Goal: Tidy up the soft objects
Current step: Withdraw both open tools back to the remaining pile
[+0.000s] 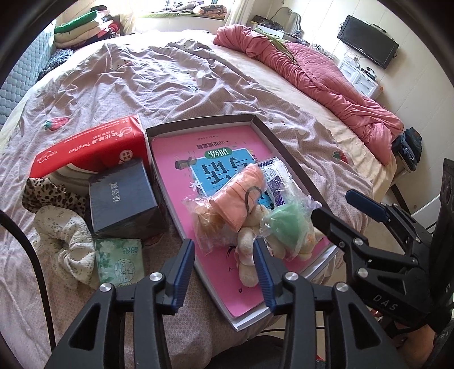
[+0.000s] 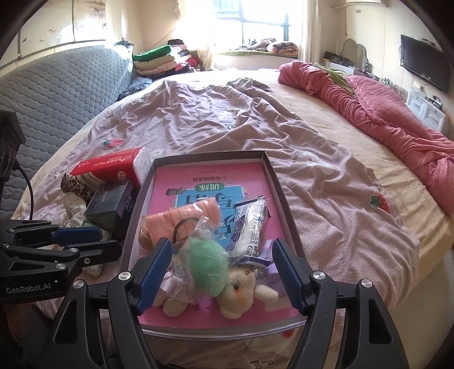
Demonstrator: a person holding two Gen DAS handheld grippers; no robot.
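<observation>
Near the tray's (image 2: 136, 215) front edge, the bagged green plush (image 2: 208, 268) lies between the right gripper's (image 2: 222, 274) spread fingers; the left gripper (image 1: 224, 272), also spread, hangs farther left.

Bedroom interior, daylit.

Large bed (image 2: 283, 136) with wrinkled mauve sheet (image 2: 215, 119); rolled pink quilt (image 2: 383, 113) at 2 o'clock. Grey quilted headboard (image 2: 62, 93) at 10 o'clock, folded blankets (image 2: 159, 61) beside it. Bright window (image 2: 261, 25) at 12 o'clock above a cushioned sill. Cream walls; wall-mounted television (image 2: 424, 64) and white drawer unit (image 2: 425, 109) at 2 o'clock.
</observation>
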